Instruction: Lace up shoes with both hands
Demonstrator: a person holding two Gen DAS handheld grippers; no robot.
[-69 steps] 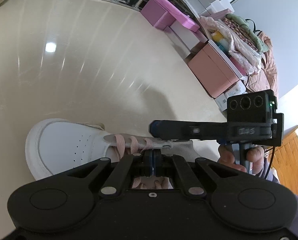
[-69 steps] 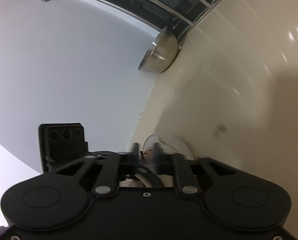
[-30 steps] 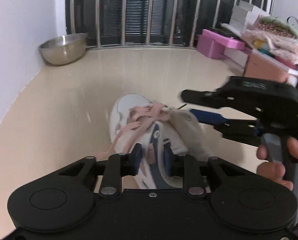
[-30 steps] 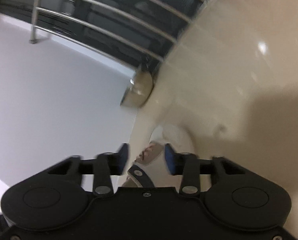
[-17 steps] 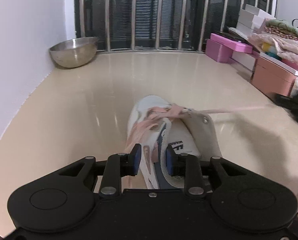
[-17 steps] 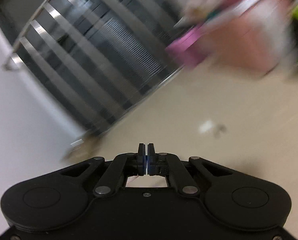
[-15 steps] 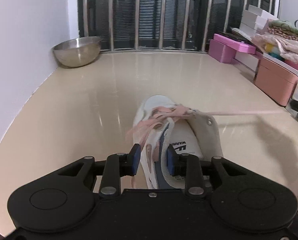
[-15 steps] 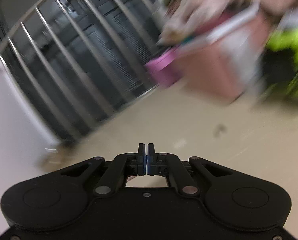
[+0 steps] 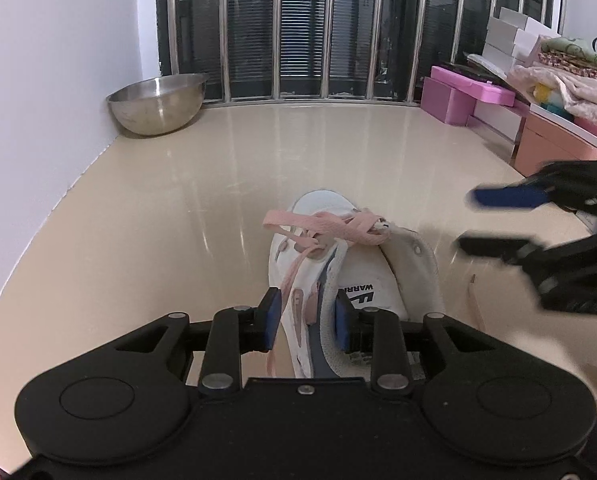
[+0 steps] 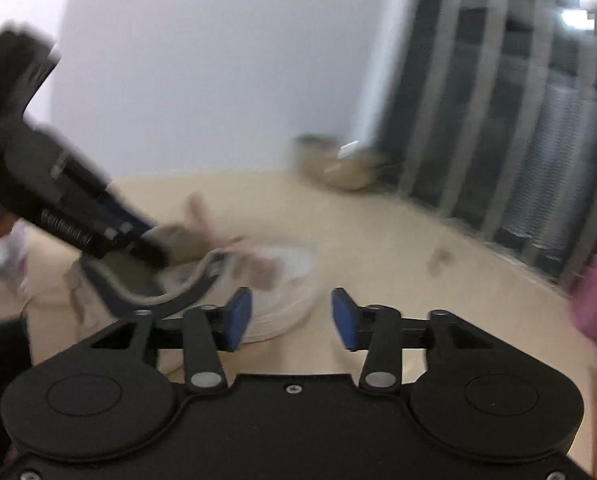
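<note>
In the left wrist view, the white shoe lies on the beige floor in the lower middle of the frame, toe pointing away from the camera, and the pink lace sits as a loose bundle across the upper eyelets, with one strand hanging down toward the bottom of the frame. The left gripper is at the lower centre, its jaws a moderate way apart around the left side wall and collar of the shoe; whether the pads press the shoe or only stand beside it cannot be told. At the right edge of the same frame the right gripper appears blurred, its two fingers spread and nothing between them. The risk here is that the bundle is not pulled tight, so a careless pull on the wrong strand could draw the lace out of an eyelet, or tip the shoe if the left jaws do not hold it firmly. In the right wrist view, everything is smeared by motion. The right gripper at the lower centre is wide open and empty, the shoe lies just beyond its left finger, and the left gripper reaches to the collar from the upper left. At such speed the open fingers could miss the thin lace, close on the tongue, or knock against the other gripper.
</note>
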